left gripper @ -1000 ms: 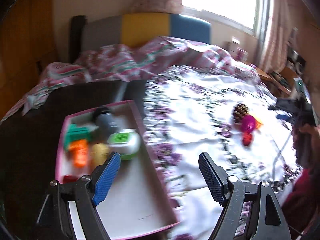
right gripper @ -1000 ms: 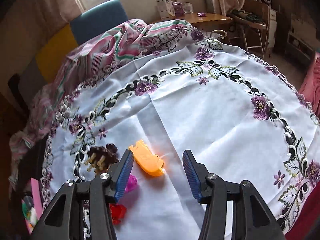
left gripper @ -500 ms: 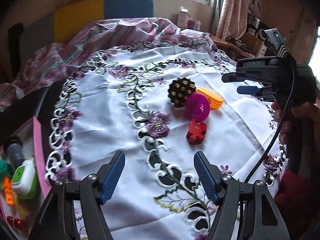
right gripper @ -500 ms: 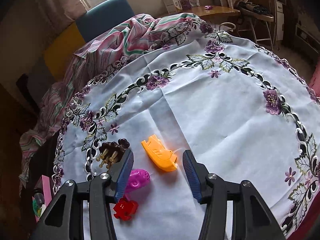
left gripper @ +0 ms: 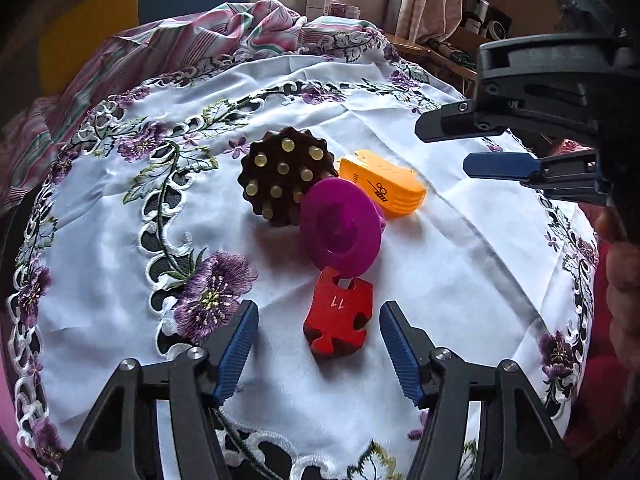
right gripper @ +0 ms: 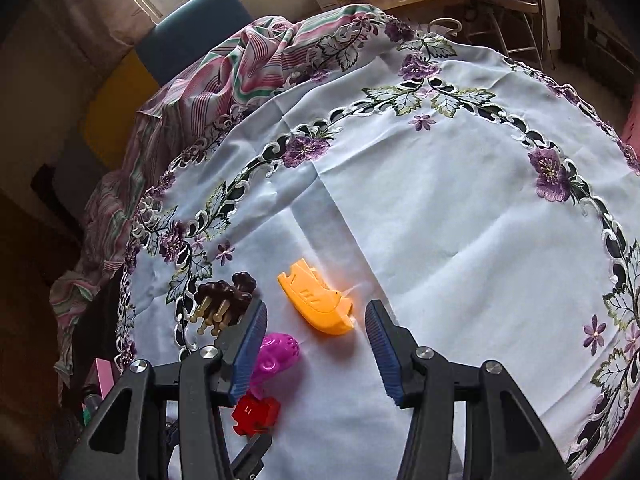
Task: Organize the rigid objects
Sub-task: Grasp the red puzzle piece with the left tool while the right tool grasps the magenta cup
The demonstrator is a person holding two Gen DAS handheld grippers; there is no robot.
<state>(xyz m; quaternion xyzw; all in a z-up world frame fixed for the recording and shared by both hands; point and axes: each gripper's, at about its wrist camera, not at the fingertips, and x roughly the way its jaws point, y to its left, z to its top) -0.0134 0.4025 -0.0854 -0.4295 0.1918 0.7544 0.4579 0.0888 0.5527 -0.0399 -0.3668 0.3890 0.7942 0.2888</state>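
tray behind you, your left gripper now frames the red puzzle piece; both jaw pairs gape empty, right gripper over the orange clip.

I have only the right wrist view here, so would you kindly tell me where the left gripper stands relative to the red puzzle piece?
Observer: The left gripper is open, and the red puzzle piece lies on the tablecloth between its two fingers, with a gap on each side.
Operator: Thank you. Is the purple piece clear of the red one?
Observer: I see no gap. The lower rim of the purple piece overlaps the red piece's top notch and seems to touch it.
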